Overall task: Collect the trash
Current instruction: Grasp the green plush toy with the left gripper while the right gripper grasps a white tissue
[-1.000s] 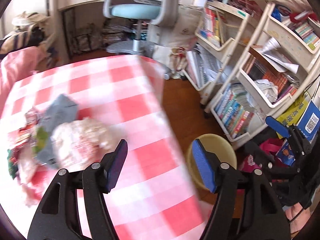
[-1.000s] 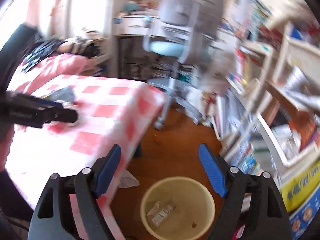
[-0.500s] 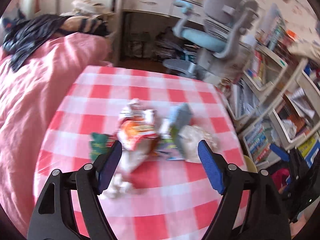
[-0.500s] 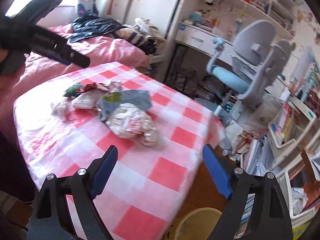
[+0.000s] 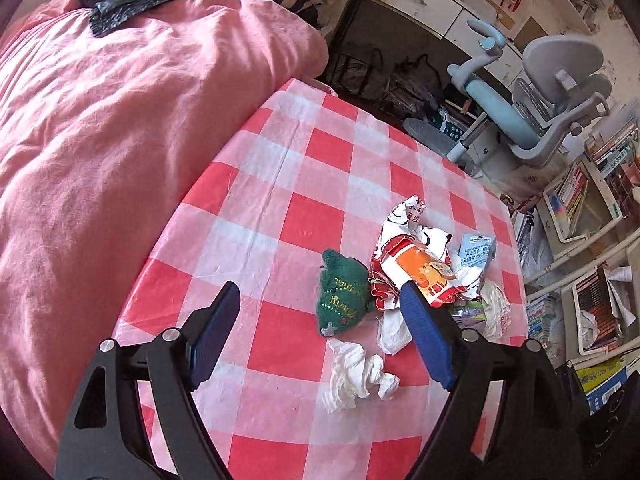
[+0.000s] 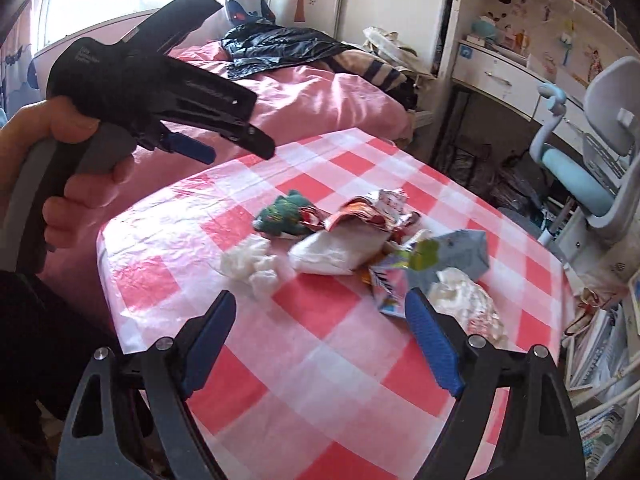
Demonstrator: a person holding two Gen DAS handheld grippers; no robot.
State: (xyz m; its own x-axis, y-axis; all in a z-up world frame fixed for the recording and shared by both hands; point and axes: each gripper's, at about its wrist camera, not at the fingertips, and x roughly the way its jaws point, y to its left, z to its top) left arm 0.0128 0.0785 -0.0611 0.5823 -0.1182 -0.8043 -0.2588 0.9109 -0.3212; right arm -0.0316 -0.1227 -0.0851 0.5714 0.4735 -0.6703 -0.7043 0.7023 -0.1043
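Observation:
A pile of trash lies on the red-and-white checked table (image 5: pixel 304 184). It holds a crumpled green wrapper (image 5: pixel 344 300), a white tissue wad (image 5: pixel 360 372), an orange snack bag (image 5: pixel 424 276) and a blue carton (image 5: pixel 476 250). My left gripper (image 5: pixel 318 294) hovers open above the green wrapper and tissue, nothing between its fingers. My right gripper (image 6: pixel 320 298) is open and empty over the table's near side, short of the tissue (image 6: pixel 252 266), a white bag (image 6: pixel 340 252), the carton (image 6: pixel 460 256) and a clear plastic wad (image 6: pixel 472 304). The right wrist view shows the left gripper (image 6: pixel 228 148) in a hand (image 6: pixel 64 184).
A pink bed (image 5: pixel 120 120) with dark clothes borders the table's left side. A grey and blue desk chair (image 5: pixel 552 92) and a white desk stand beyond the table. Crowded bookshelves (image 5: pixel 592 240) line the right side.
Both views have swung away from the yellow bin and the shelves to the table. The trash pile now lies in front of both grippers. The left jaws stand a little wider.

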